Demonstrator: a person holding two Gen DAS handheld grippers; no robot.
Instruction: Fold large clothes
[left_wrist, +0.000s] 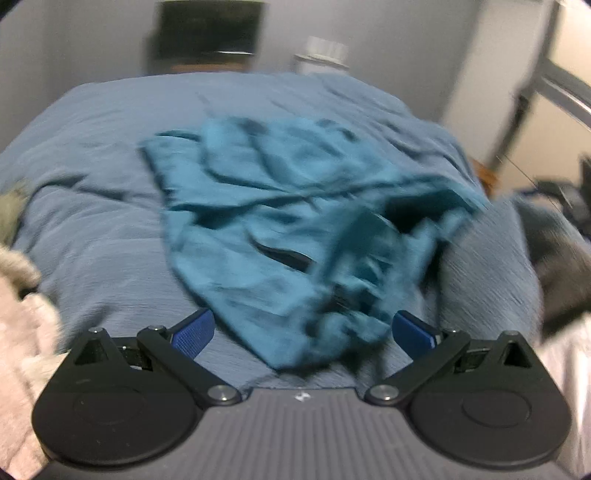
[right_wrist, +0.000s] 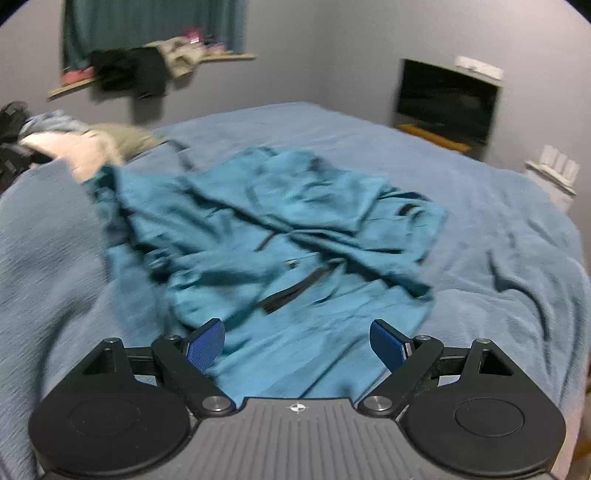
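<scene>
A crumpled teal garment (left_wrist: 295, 221) with a dark strap or zip lies on the blue bedcover (left_wrist: 103, 155). In the left wrist view my left gripper (left_wrist: 303, 332) hangs above the garment's blurred near end, jaws wide apart and pressing on nothing. In the right wrist view the same teal garment (right_wrist: 280, 229) spreads from the middle of the bed down to my right gripper (right_wrist: 297, 343). That gripper is open too. Cloth lies below the gap between its blue pads (right_wrist: 386, 341) but is not pinched.
Pale and dark clothes (right_wrist: 74, 147) are piled at the bed's far left in the right wrist view, with a pale fleecy heap (left_wrist: 22, 314) by my left gripper. A dark screen (right_wrist: 447, 99) stands against the wall. A cluttered shelf (right_wrist: 155, 62) hangs above.
</scene>
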